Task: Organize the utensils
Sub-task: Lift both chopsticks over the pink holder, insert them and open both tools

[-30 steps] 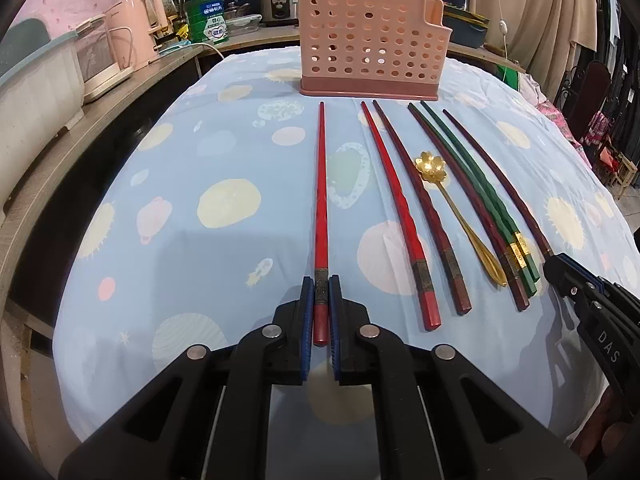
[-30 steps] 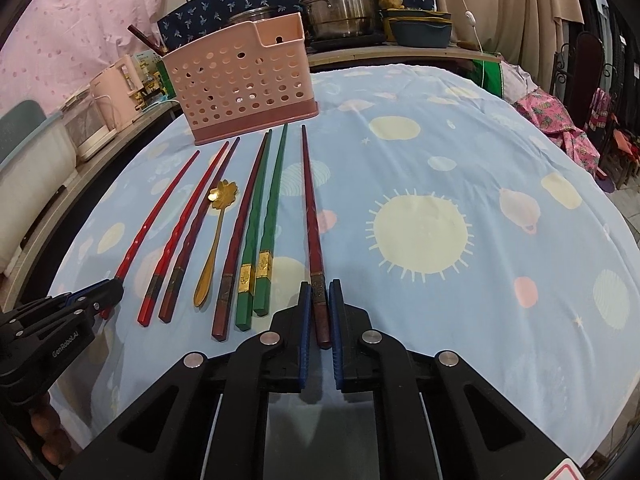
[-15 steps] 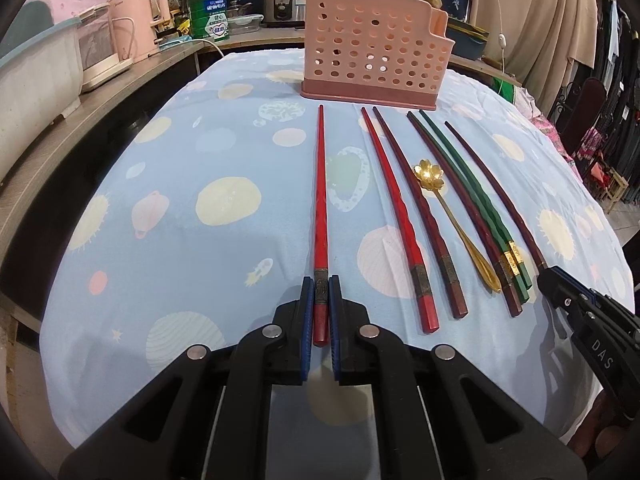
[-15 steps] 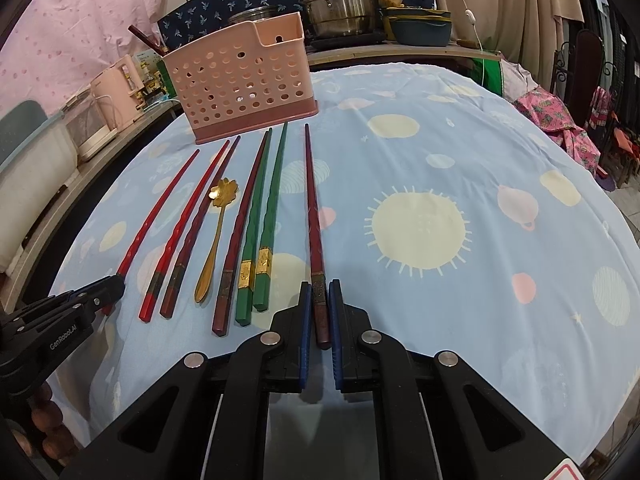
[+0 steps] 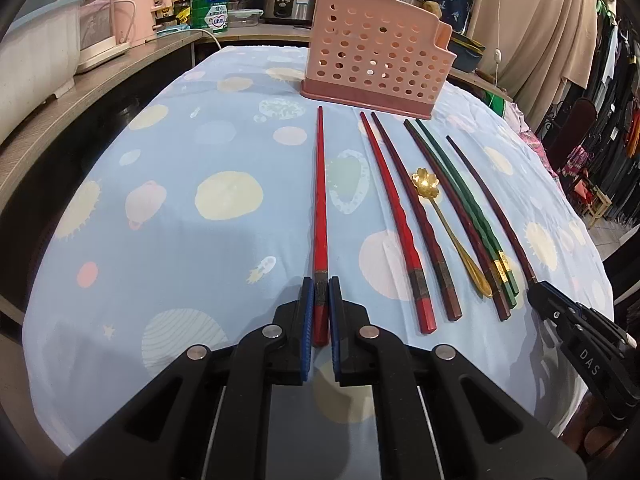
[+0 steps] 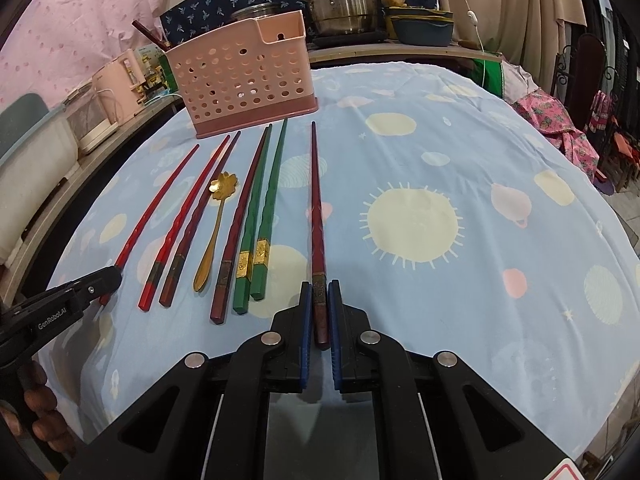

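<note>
My left gripper [image 5: 319, 286] is shut on the near end of a red chopstick [image 5: 320, 200] that lies on the cloth, leftmost in the row. My right gripper [image 6: 319, 290] is shut on the near end of a dark red chopstick [image 6: 316, 200], rightmost in the row. Between them lie a red chopstick [image 5: 394, 216], a dark brown one [image 5: 412, 216], a gold flower spoon [image 5: 448, 232], another dark red one [image 5: 460, 220] and two green ones [image 5: 468, 208]. A pink perforated utensil holder [image 5: 376, 64] stands upright beyond the tips.
The table carries a light blue cloth [image 5: 180, 200] with planets and suns. A counter to the left holds appliances [image 5: 132, 8]; pots [image 6: 340, 4] stand behind. Clothes and chairs [image 6: 580, 136] are off to the right. The right gripper's body [image 5: 576, 340] shows in the left wrist view.
Both grippers stay shut on their chopsticks. The left view has risen and tilted slightly, so the holder looks closer; the right view is almost the same.
</note>
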The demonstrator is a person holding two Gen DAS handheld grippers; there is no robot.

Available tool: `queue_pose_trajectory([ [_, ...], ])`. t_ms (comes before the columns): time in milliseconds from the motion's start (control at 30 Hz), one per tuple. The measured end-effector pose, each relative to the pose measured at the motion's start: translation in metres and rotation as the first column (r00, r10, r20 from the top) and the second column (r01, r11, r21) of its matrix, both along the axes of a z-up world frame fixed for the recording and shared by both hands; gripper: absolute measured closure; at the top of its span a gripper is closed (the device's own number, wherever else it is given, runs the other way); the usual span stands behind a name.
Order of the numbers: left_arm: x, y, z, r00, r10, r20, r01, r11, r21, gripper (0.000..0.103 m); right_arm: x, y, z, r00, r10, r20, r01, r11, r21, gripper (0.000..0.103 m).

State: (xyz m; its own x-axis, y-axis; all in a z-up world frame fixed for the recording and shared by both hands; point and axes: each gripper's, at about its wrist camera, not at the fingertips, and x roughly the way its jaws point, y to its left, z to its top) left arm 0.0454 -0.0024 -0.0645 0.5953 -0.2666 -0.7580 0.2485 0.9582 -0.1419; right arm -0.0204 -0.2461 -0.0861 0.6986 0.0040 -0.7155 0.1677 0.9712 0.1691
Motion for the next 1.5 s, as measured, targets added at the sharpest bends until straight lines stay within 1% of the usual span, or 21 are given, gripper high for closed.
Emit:
queue_pose_trajectory([
  [233,0.001,-0.002,0.000,1.000,-0.014,-0.003,0.014,1.000,0.014,0.096,0.000,-0.001,0.001,1.000,0.000,-0.006,0.000,1.000,0.002,0.096],
  [367,-0.001,-0.002,0.002,1.000,-0.019,-0.016,0.019,1.000,0.006,0.096,-0.002,-0.006,0.003,1.000,-0.007,-0.011,0.008,1.000,0.028,0.096],
  [467,-0.005,-0.001,0.008,1.000,-0.019,-0.016,0.019,1.000,0.001,0.096,-0.009,-0.009,0.010,1.000,-0.014,-0.003,0.014,0.999,0.035,0.096],
  [600,-0.014,0.004,0.024,1.000,-0.016,0.011,0.016,1.000,-0.006,0.096,-0.018,-0.012,0.027,0.999,-0.020,0.031,0.019,0.999,0.033,0.096],
  [700,-0.020,0.009,0.042,0.999,-0.014,0.038,0.014,1.000,-0.018,0.096,-0.025,-0.016,0.045,0.997,-0.029,0.069,0.026,0.999,0.036,0.096],
  [833,-0.023,0.016,0.073,0.995,-0.003,0.101,0.006,0.999,-0.039,0.096,-0.030,-0.020,0.072,0.991,-0.040,0.127,0.036,0.999,0.036,0.096],
  [1000,-0.015,0.019,0.116,0.983,0.001,0.182,0.009,0.999,-0.054,0.096,-0.022,-0.029,0.109,0.981,-0.038,0.189,0.030,0.999,0.042,0.096],
  [1200,0.015,0.015,0.174,0.958,0.007,0.285,0.018,0.996,-0.087,0.096,0.005,-0.040,0.155,0.962,-0.023,0.273,0.008,0.998,0.055,0.096],
  [1333,0.035,0.008,0.212,0.932,0.013,0.362,0.024,0.995,-0.097,0.096,0.027,-0.043,0.187,0.942,-0.020,0.335,0.007,0.999,0.041,0.096],
  [1500,0.058,0.003,0.250,0.904,0.029,0.427,0.022,0.993,-0.112,0.096,0.054,-0.043,0.220,0.917,-0.019,0.398,0.008,1.000,0.028,0.096],
])
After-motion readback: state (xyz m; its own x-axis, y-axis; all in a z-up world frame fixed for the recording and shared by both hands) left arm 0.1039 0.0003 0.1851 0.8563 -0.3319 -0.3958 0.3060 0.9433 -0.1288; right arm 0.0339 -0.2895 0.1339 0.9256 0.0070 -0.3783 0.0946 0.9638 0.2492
